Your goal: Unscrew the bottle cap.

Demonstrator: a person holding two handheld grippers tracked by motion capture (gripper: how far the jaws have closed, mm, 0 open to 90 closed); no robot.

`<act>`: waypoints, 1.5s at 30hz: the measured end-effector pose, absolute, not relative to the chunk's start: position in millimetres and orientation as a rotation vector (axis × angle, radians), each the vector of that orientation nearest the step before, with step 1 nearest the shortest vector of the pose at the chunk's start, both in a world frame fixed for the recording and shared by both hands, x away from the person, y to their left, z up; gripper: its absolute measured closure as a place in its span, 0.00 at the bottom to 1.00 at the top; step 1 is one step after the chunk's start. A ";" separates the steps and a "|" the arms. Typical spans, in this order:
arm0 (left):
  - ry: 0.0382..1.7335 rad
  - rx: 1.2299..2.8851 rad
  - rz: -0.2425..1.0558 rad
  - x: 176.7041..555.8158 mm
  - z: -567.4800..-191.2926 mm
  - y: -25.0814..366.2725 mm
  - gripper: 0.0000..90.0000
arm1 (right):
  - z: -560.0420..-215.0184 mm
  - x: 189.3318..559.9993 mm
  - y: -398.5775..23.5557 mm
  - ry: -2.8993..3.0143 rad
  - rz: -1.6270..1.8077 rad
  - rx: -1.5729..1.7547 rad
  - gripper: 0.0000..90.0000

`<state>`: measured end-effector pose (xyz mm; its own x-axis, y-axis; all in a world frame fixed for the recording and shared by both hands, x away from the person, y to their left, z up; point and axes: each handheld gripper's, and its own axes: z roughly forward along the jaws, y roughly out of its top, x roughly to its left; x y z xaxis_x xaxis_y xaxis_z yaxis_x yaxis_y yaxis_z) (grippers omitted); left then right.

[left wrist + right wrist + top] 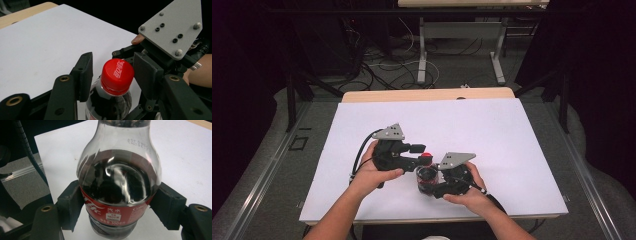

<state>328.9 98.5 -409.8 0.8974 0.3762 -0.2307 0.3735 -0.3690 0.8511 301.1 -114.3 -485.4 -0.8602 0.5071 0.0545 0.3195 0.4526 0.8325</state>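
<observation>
Two tongs work one cola bottle (119, 187) standing on the bench (492, 130): the right tongs (119, 202) clamp its body, the left tongs (113, 75) flank the red cap (117, 76) with a gap, so the cap, apparently on, remains to be unscrewed.

From my seat the white table top (492, 130) is evenly lit from above, while the room around it sinks into near black. Soft shadows pool just under the left gripper (418, 149) and right gripper (428, 187). Bright glare streaks the bottle (120, 182) between the right jaws; the nearest jaw edges are slightly soft.
</observation>
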 end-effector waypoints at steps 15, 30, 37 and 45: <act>0.758 1.976 0.259 304.3 -408.4 72.0 0.68 | -487.5 301.6 -113.6 2.490 1.329 0.766 0.34; 0.523 2.075 0.072 321.3 -401.4 93.8 0.62 | -485.2 299.9 -113.5 2.506 1.381 0.728 0.34; 0.574 2.045 0.108 318.1 -407.6 86.5 0.68 | -487.1 300.4 -112.5 2.498 1.366 0.725 0.34; 0.800 1.984 0.292 298.3 -407.4 70.1 0.69 | -487.7 300.1 -112.4 2.464 1.330 0.769 0.34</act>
